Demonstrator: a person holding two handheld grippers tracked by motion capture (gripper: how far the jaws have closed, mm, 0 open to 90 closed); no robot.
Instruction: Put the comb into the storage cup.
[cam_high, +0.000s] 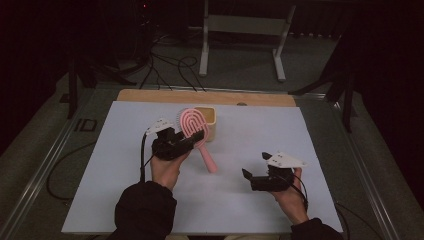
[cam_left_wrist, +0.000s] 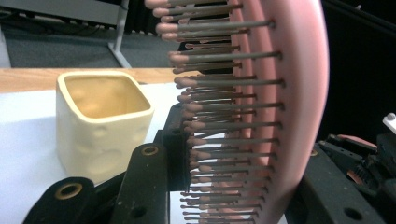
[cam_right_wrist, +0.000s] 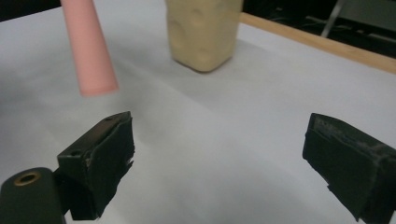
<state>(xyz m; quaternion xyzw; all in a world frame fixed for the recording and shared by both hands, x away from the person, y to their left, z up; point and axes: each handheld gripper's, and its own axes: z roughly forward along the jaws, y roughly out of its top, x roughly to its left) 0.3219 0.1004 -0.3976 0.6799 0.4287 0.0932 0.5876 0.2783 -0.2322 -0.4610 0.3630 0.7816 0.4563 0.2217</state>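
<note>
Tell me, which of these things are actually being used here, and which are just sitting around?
In use: pink hairbrush, clamped in the left gripper; cream square cup beside it; right gripper, open.

Just around: metal stand, floor cables.

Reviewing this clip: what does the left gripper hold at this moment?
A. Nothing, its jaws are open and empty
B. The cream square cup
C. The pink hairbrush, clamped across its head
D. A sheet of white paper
C: the left gripper has its jaws closed on the head of the pink hairbrush, with the bristles between them in the left gripper view, while the cream cup stands apart behind.
</note>
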